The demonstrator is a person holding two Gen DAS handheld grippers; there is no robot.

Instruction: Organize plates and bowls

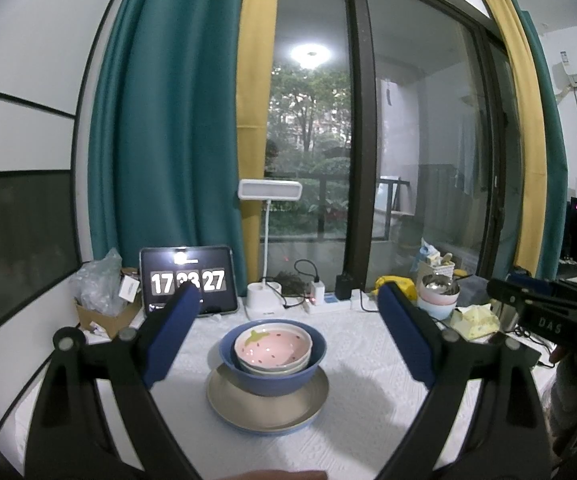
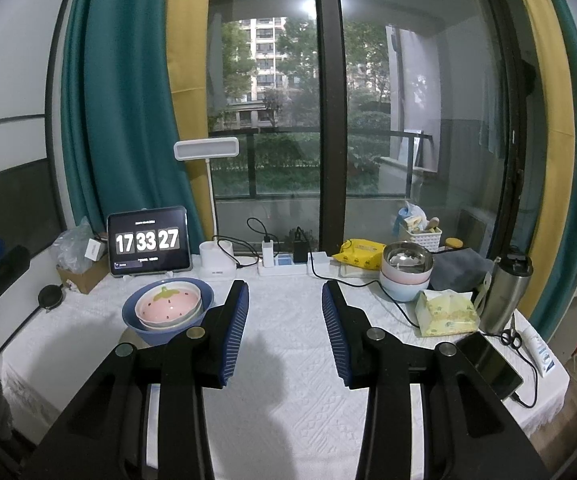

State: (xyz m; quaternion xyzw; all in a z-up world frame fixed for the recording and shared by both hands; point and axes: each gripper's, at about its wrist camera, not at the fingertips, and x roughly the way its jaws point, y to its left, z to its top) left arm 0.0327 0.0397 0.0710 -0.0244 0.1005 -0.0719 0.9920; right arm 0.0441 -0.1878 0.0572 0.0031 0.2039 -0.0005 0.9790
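Left wrist view shows the left gripper [image 1: 288, 296] spread wide and empty above the blue bowl [image 1: 274, 376], which holds smaller bowls on stacked plates [image 1: 268, 412]. The right gripper [image 2: 284, 300] stands partly apart, holding nothing, its left finger hiding part of the blue bowl's rim.

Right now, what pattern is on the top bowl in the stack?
Pink strawberry design: dark seed specks and a green leafy top on the top bowl, clearest in the left wrist view.

The left gripper [image 1: 286, 300] stands wide apart, nothing between its blue pads. Beyond it sits a blue bowl [image 1: 276, 376] holding a pink strawberry bowl [image 1: 272, 346] nested in a white one, all on a beige plate [image 1: 266, 404]. A tablet clock [image 1: 188, 280] stands at ten o'clock, stacked bowls [image 1: 438, 300] at two o'clock
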